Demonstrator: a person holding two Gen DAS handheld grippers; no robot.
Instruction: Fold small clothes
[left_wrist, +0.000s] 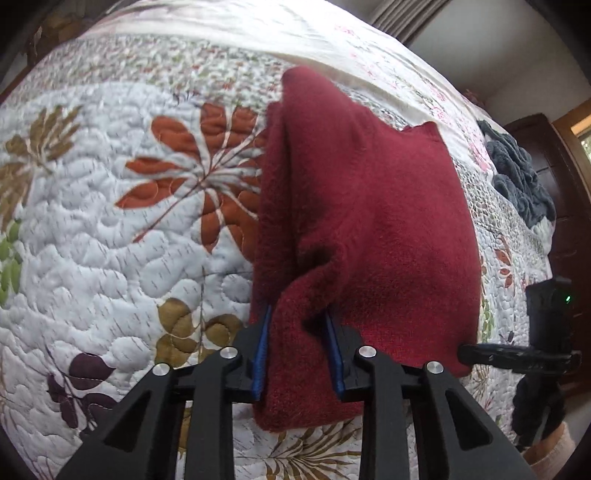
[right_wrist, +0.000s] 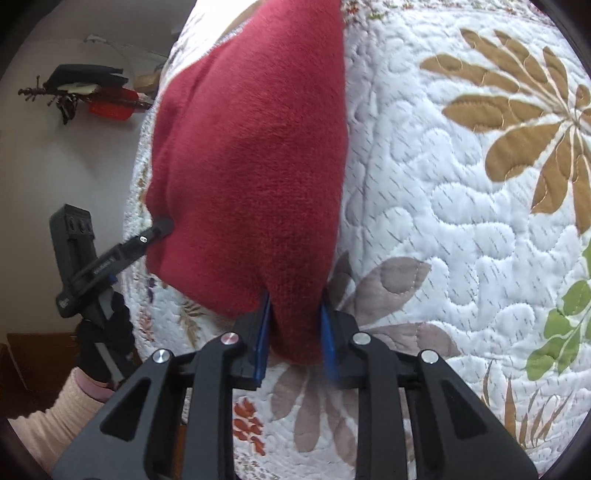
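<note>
Beyond red cloth (left_wrist: 369, 221), left cam only: grey blanket (left_wrist: 521, 177).

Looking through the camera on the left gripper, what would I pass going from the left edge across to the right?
Flowered quilt → red garment pinched in the left gripper → grey blanket → the right gripper.

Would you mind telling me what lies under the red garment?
Under the red garment, the floral quilt shows all around it. Both the left gripper and right gripper pinch its near edge. Whatever it covers directly cannot be seen.
</note>
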